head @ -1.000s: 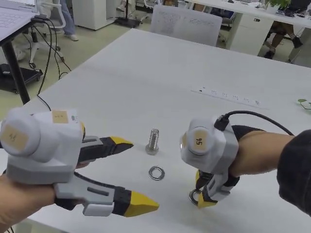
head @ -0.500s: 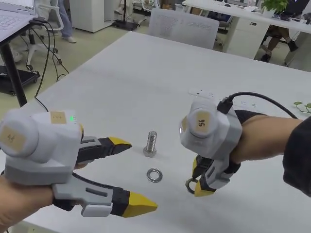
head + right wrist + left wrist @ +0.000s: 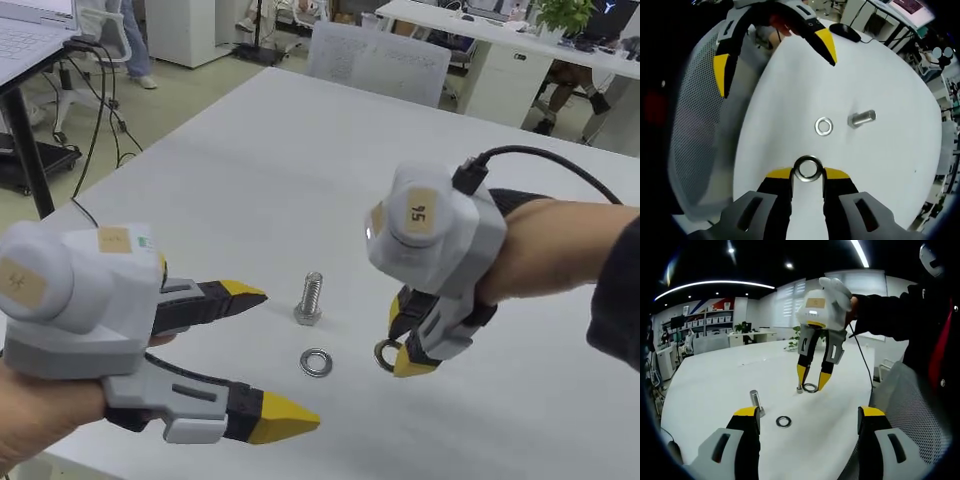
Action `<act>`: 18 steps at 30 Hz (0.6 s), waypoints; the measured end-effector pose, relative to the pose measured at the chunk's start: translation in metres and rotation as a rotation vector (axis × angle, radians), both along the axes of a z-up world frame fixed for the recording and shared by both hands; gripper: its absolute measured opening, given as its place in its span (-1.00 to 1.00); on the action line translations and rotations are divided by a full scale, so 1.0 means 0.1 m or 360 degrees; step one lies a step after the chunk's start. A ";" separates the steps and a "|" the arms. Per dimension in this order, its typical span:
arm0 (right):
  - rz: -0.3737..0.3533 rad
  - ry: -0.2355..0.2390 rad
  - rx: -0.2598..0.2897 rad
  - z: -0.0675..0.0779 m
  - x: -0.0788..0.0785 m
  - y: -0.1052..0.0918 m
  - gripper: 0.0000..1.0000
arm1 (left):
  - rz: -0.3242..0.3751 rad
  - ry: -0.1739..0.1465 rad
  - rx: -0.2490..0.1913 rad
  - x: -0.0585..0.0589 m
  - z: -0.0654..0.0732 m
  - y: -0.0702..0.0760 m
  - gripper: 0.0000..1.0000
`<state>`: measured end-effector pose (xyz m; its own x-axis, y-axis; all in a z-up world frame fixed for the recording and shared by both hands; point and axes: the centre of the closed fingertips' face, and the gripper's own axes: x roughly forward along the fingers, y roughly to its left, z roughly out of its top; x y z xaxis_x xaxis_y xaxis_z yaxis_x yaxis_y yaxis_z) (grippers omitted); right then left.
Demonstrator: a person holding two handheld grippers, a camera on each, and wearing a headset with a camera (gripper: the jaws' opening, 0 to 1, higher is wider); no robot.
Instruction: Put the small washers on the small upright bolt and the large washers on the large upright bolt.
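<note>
Right tool (image 3: 400, 345) pinches a silver metal ring washer (image 3: 808, 168). Left tool (image 3: 285, 357) gapes wide, empty (second flat steel washer (image 3: 316, 362) lies on white worktop (image 3: 300, 180) beside upright threaded silver bolt (image 3: 309, 298)).

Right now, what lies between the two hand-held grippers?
In the head view, a loose washer lies flat on the table between the open left hand-held gripper and the right hand-held gripper, which grips a second washer.

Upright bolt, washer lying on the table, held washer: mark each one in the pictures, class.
upright bolt (image 3: 311, 291): head view, on its threaded shaft.
washer lying on the table (image 3: 304, 362): head view, on its left rim.
held washer (image 3: 808, 158): right gripper view, on its upper rim.
</note>
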<state>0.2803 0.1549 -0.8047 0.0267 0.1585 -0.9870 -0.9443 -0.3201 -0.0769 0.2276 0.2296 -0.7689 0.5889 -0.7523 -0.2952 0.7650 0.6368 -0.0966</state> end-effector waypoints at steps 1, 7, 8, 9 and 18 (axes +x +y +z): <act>0.0003 -0.0005 0.0005 0.02 0.01 0.02 -0.54 | 0.0002 -0.0002 0.0000 0.00 0.00 0.00 0.59; 0.0025 -0.0035 0.0025 0.12 0.07 0.11 -0.54 | 0.0015 -0.0004 -0.0004 0.00 0.00 0.03 0.59; 0.0030 -0.0039 0.0029 0.14 0.08 0.12 -0.54 | 0.0019 -0.0005 -0.0003 -0.01 0.00 0.04 0.59; 0.0032 -0.0042 0.0031 0.15 0.08 0.14 -0.54 | 0.0024 -0.0006 -0.0003 -0.01 0.00 0.04 0.59; 0.0064 -0.0057 0.0048 0.20 0.14 0.24 -0.54 | 0.0079 -0.0013 -0.0009 0.00 0.01 0.13 0.60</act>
